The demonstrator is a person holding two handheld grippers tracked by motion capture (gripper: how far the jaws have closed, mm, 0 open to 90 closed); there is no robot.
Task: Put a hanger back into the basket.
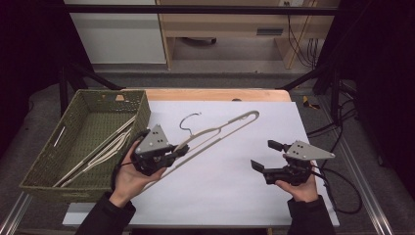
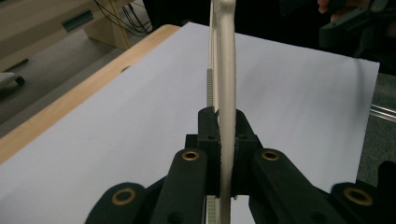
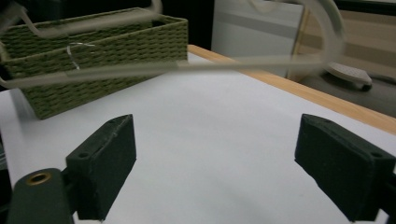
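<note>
One hanger (image 1: 215, 132) is clamped in my left gripper (image 1: 172, 152), lifted over the table beside the basket (image 1: 49, 161) holding others; my right gripper (image 1: 266, 156) stands wide, empty. Dropping it in remains.

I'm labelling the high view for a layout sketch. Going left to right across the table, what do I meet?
Green woven basket → left gripper, shut on the cream hanger → right gripper, fingers open with nothing between them.
</note>
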